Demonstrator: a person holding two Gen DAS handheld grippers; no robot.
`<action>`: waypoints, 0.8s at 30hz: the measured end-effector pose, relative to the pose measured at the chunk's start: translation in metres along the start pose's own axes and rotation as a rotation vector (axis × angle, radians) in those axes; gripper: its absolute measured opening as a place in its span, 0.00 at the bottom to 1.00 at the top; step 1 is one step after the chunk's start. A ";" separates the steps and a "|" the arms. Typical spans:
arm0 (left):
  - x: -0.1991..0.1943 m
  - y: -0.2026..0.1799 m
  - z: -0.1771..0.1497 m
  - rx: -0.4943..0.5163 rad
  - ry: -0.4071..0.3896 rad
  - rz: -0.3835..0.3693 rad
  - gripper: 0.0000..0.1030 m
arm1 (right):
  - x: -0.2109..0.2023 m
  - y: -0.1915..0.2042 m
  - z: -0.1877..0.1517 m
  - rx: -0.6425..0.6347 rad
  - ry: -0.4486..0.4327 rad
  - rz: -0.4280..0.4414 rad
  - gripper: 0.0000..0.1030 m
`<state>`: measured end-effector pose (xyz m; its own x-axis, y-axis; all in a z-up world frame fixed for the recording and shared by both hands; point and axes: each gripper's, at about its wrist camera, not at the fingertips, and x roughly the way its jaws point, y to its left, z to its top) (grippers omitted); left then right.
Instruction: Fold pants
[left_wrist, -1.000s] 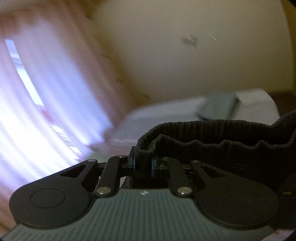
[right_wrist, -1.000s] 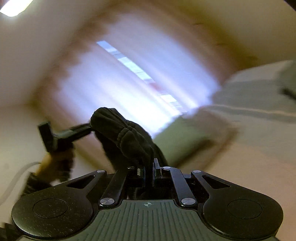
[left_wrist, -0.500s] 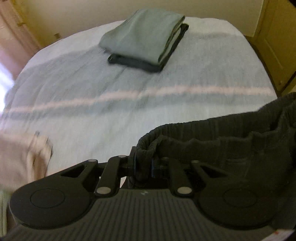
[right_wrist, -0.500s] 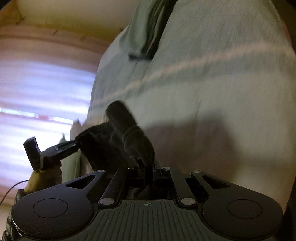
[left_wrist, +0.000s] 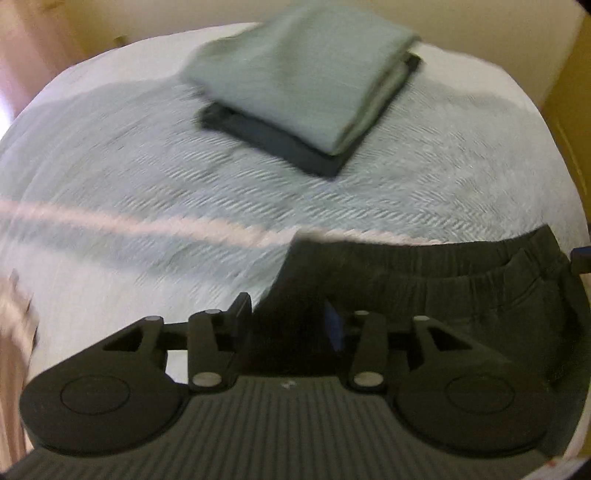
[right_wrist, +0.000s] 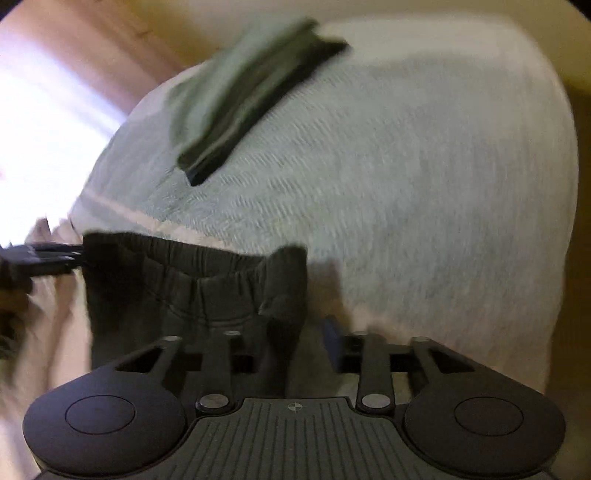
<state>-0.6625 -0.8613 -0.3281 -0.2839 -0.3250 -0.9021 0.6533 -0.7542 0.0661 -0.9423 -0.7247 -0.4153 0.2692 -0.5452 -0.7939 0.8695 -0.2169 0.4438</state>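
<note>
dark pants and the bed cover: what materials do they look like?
Dark pants: soft matte knit, likely cotton jersey or fleece; the gathered, ribbed waistband suggests elastic. Bed cover: pale woven textile, matte, with a raised herringbone-like weave and a pinkish stripe. Fibre type not discernible.

I see dark charcoal pants (left_wrist: 424, 295) with a gathered elastic waistband, spread across the near edge of the pale blue bed (left_wrist: 147, 166). The waistband runs side to side, slightly gaping open, legs hidden below view.

Bare bedspread (left_wrist: 129, 177) lies between dark pants (left_wrist: 443, 288) and folded stack (left_wrist: 306, 74).
</note>
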 end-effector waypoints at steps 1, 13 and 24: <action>-0.009 0.009 -0.011 -0.034 -0.002 0.013 0.37 | -0.003 0.007 0.000 -0.055 -0.010 -0.007 0.36; -0.059 -0.003 -0.189 -0.267 0.089 0.008 0.39 | 0.097 0.111 0.022 -0.751 0.216 0.242 0.47; -0.055 -0.046 -0.227 -0.426 0.064 -0.050 0.39 | 0.130 0.106 0.037 -0.819 0.360 0.269 0.00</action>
<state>-0.5176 -0.6789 -0.3782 -0.2873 -0.2477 -0.9253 0.8749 -0.4610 -0.1483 -0.8303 -0.8485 -0.4558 0.4972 -0.1808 -0.8486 0.7430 0.5938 0.3088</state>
